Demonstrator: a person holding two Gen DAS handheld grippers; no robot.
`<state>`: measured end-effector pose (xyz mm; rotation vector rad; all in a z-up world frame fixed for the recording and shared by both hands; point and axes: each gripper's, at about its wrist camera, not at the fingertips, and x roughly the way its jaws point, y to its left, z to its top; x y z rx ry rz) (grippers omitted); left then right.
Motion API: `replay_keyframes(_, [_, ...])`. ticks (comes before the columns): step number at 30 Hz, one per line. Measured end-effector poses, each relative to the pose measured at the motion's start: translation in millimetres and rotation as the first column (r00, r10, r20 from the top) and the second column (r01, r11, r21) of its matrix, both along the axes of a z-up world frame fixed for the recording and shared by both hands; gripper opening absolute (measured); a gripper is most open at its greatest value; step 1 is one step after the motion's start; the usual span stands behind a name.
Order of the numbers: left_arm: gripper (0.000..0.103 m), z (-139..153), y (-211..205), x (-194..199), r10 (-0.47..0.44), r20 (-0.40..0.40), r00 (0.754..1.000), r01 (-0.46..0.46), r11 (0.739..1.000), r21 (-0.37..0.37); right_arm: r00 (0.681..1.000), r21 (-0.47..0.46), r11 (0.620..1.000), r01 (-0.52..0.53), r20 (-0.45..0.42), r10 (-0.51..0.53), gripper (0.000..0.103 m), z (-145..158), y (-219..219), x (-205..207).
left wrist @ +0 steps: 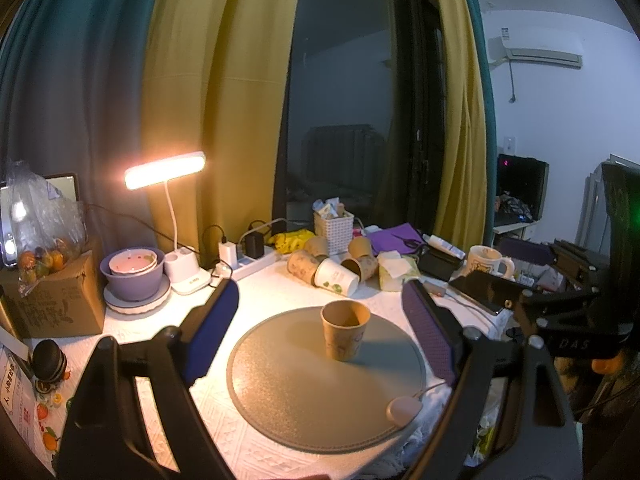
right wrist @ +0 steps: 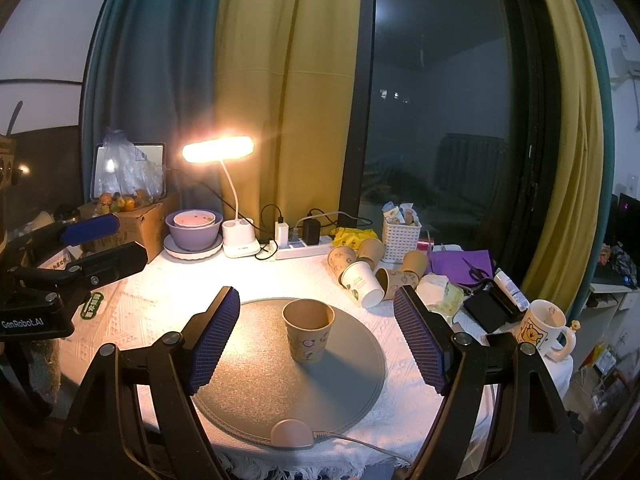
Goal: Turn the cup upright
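paper cup (right wrist: 308, 330) upright on grey mat (right wrist: 256, 384) | left gripper (left wrist: 320, 332); right gripper (right wrist: 316, 336): spread wide, empty | withdraw straight back; avoid clipping rim

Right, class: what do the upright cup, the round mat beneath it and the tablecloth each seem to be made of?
Cup: likely paper, matte tan wall with printed cartoon.
Round mat: grey, fine speckled grain, stitched-looking edge; possibly faux leather or silicone.
Tablecloth: white woven fabric, embossed pattern and frayed fringe.
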<state>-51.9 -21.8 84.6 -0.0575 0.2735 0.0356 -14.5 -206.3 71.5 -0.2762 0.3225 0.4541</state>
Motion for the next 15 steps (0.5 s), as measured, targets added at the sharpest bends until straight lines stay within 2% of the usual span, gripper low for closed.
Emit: replay_keyframes(15, [0.085, 0.1, -0.4, 0.4, 0.0, -0.001, 1.0, 0.0, 1.0, -0.001, 1.0, 0.0, 1.0, 0.0, -0.001, 0.0, 0.082, 0.5, 0.0, 0.3])
